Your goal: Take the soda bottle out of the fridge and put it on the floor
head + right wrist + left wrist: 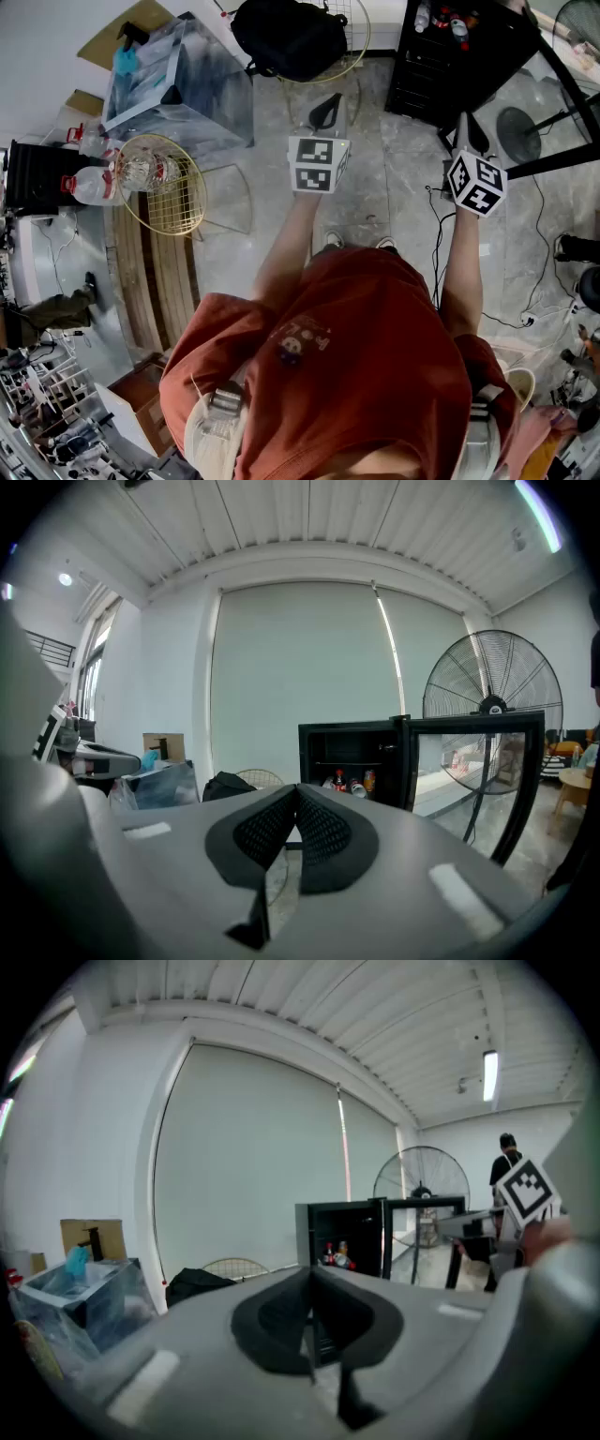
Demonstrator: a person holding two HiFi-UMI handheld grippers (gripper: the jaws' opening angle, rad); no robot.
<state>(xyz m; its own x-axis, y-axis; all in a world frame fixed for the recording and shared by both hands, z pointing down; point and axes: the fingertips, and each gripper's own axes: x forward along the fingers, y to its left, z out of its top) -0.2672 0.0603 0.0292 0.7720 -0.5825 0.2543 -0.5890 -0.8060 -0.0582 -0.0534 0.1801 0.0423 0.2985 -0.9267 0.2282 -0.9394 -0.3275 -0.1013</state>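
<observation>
We hold the left gripper (312, 1274) and right gripper (297, 789) with jaws pressed together, gripping nothing. The soda bottle (340, 781) stands inside the open fridge (307, 757) (among cans), well apart from both.

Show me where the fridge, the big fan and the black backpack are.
fridge (352, 747): right gripper view, dark back wall inside the open cabinet.
fan (493, 705): right gripper view, centre hub of the grille.
backpack (291, 37): head view, middle of its black body.
</observation>
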